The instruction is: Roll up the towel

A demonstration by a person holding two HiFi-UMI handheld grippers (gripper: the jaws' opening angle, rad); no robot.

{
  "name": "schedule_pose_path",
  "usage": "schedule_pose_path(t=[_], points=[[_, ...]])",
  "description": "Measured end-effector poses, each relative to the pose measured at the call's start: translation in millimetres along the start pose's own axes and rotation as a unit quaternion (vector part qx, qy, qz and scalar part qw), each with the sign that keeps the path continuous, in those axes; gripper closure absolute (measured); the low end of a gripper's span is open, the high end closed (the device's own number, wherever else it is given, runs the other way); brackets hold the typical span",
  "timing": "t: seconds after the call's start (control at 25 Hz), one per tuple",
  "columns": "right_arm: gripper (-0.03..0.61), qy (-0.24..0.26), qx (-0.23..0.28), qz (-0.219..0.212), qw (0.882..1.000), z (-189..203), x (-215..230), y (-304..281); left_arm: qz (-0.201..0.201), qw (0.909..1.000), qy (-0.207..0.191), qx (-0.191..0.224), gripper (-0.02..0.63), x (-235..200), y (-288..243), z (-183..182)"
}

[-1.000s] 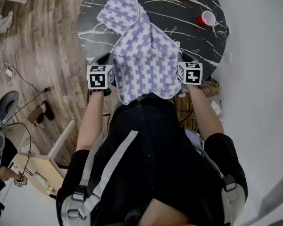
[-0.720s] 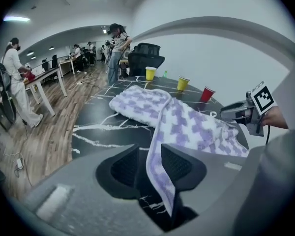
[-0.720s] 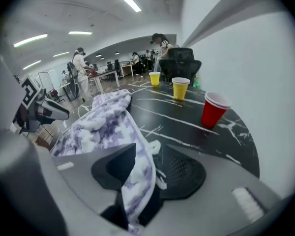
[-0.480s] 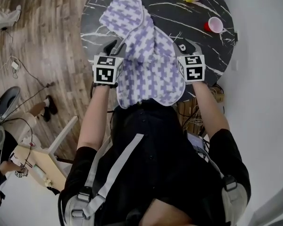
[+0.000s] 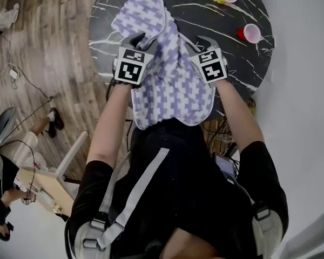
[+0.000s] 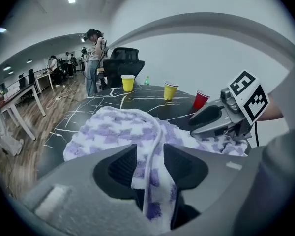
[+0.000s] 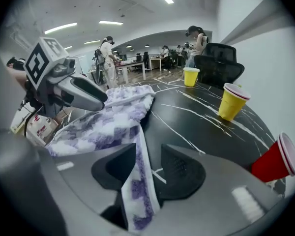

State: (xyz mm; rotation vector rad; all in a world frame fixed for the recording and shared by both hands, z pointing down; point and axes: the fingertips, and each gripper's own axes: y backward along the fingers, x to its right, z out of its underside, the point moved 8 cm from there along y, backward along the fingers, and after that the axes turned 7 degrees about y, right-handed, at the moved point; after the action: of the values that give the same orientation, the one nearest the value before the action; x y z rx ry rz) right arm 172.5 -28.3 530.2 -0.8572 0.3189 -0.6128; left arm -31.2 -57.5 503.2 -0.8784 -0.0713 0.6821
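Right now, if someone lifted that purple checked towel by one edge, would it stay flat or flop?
Probably floppy: the towel bunches in folds and droops over the table edge. Likely light for its size, being thin cloth. It might slide on the smooth tabletop.

The towel [image 5: 171, 88], white with a purple check pattern, lies lengthways on the dark marbled counter [image 5: 221, 36], on the half of it from 6 to 9 o'clock. Its far end points toward 11 o'clock and lies flat. A white-hemmed fold rises along its middle. The near end hangs over the rim at 6 o'clock, unrolled.
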Motion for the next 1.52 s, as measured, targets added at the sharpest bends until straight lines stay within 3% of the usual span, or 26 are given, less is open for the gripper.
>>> schedule_pose_path(t=[0.32, 0.44, 0.56, 0.84, 1.12, 1.28, 1.52], points=[[0.422, 0.017, -0.019, -0.030, 0.999, -16.9, -16.0, -25.0, 0.040, 0.9988, -0.006, -0.028, 0.464, -3.1, -21.5, 6.6], [0.495, 0.018, -0.022, -0.045, 0.999, -18.5, -21.7, -28.7, 0.062, 0.9975, 0.001, -0.034, 0.569, -3.2, -23.0, 13.7], [0.534, 0.010, -0.017, -0.036, 0.999, -17.9, -19.7, -27.9, 0.069, 0.9971, 0.005, -0.029, 0.584, -6.4, -19.1, 13.7], [0.551, -0.012, -0.007, 0.068, 0.998, -12.0, 5.8, -18.8, 0.010, 0.9996, 0.027, -0.003, 0.586, -49.0, 10.7, 9.0], [0.551, -0.091, 0.004, 0.174, 0.981, 3.6, 43.7, 16.4, -0.037, 0.9976, 0.059, -0.001, 0.586, -79.0, 33.9, 29.7], [0.551, -0.122, 0.001, 0.187, 0.975, 17.8, 44.6, 31.0, -0.039, 0.9959, 0.082, 0.002, 0.586, -78.2, 39.6, 40.9], [0.549, -0.139, -0.030, 0.159, 0.977, 32.4, 24.1, 26.1, -0.060, 0.9917, 0.110, -0.029, 0.581, -79.9, 40.8, 65.3]])
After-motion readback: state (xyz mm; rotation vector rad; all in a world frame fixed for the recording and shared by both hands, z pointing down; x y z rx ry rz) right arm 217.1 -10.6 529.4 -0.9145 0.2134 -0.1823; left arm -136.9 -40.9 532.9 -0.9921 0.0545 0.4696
